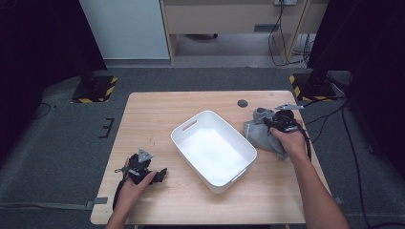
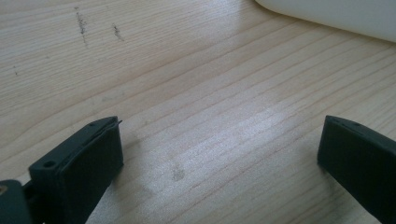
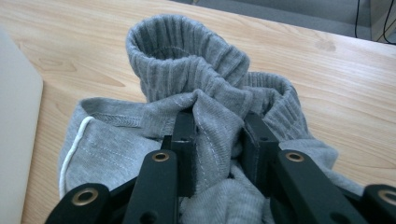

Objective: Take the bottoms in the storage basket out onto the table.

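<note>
A white plastic bin point(image 1: 215, 150) sits in the middle of the wooden table point(image 1: 157, 107), turned at an angle, and everything else is placed around it.

To the right of the bin, close by its far right corner, lies a crumpled grey garment point(image 1: 260, 133) of sweatshirt cloth. The person's right hand holds the right gripper point(image 1: 274, 125) down on top of it. In the right gripper view the two black jaws are clenched on a bunched fold of the grey garment point(image 3: 205, 121): the cloth is pinched up between the pads and bulges out above them. Just beyond the jaws a ribbed cuff point(image 3: 187, 56) stands up like an open tube, and a white drawstring point(image 3: 72, 149) runs along the hem on the side nearest the bin's wall point(image 3: 16, 140).

To the left of the bin, near the table's front edge, the person's left hand rests with the left gripper point(image 1: 160, 175) low over the wood, pointing toward the bin. In the left gripper view its jaws stand wide apart, released, with bare wood point(image 2: 210, 116) between them and the bin's white rim point(image 2: 336, 16) farther ahead.
</note>
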